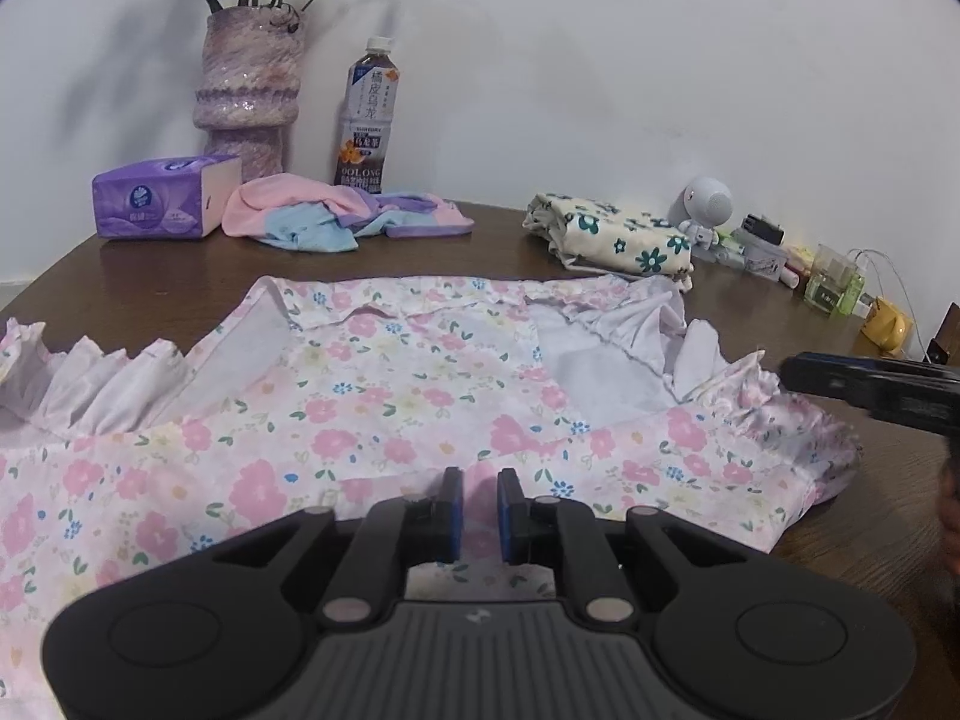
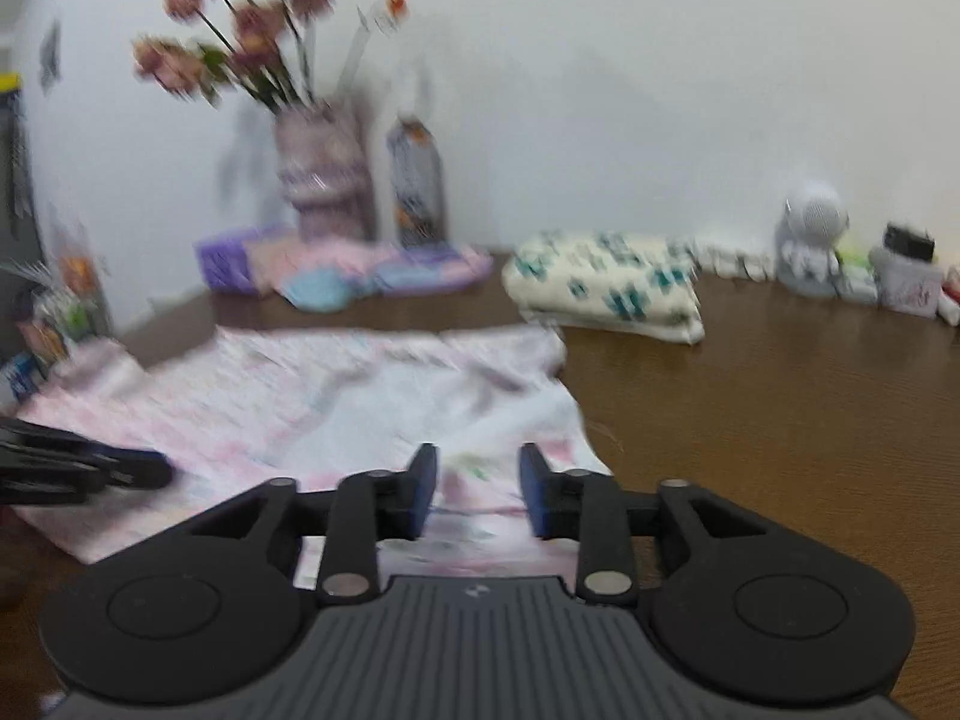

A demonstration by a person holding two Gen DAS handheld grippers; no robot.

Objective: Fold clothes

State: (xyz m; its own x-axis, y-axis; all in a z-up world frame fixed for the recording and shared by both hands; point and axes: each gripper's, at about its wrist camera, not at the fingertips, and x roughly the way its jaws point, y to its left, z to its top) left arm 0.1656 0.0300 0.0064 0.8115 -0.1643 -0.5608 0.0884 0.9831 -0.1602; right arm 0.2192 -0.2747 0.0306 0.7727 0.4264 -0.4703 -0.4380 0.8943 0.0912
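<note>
Pink flowered cotton top (image 1: 372, 414) lay spread on the brown wooden table (image 1: 180, 276). It looked soft, light and floppy; the frilly edges seemed best to pinch. Left gripper (image 1: 479, 489) and right gripper (image 2: 477, 468) hung over it, fingers apart, empty.

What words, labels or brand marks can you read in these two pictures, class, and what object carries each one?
"OOLONG": on the label of the tea bottle, left wrist view.
Chinese characters on the same label: visible, too small to quote reliably.
Purple tissue pack: a round logo with small print, unreadable.
Small items by the wall: print too small.
Right wrist view: everything is motion-blurred; nothing readable.
</note>
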